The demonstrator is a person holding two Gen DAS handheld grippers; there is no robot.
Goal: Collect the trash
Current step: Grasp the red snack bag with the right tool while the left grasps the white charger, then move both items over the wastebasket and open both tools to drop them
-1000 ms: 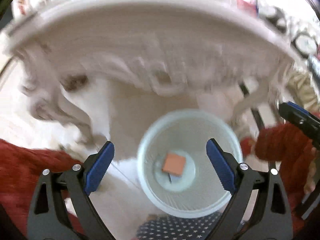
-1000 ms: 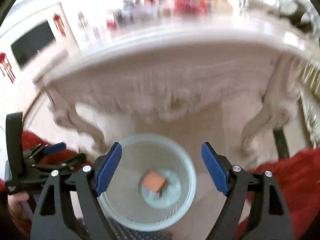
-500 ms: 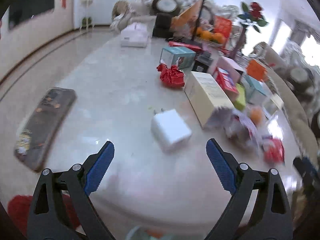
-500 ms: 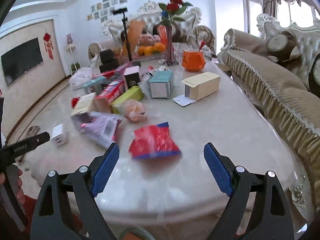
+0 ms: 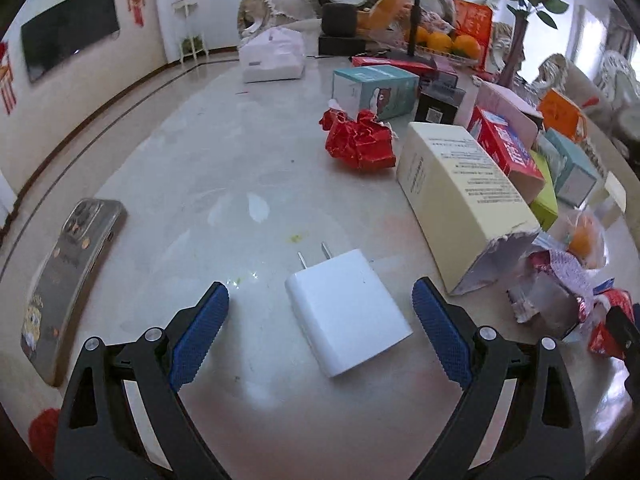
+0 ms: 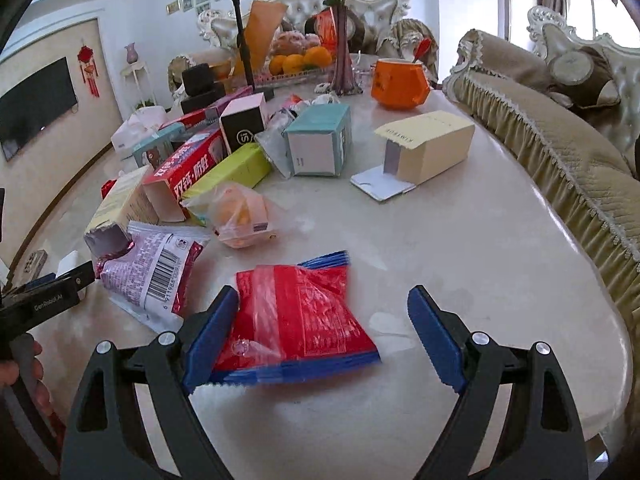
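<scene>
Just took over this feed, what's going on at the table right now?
A person holds a gripper in each hand over a cluttered marble table. The left gripper is open around a white plug-in charger block, not gripping it. The right gripper has just been opening; it hovers over a red and blue plastic snack wrapper. Neither holds anything.

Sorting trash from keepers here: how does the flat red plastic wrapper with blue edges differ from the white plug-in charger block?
The flat red plastic wrapper with blue edges is thin, crinkled and glossy; the white plug-in charger block is thick, rigid, smooth, with two metal prongs. Both lie flat on the marble tabletop, each ahead of an open claw.
</scene>
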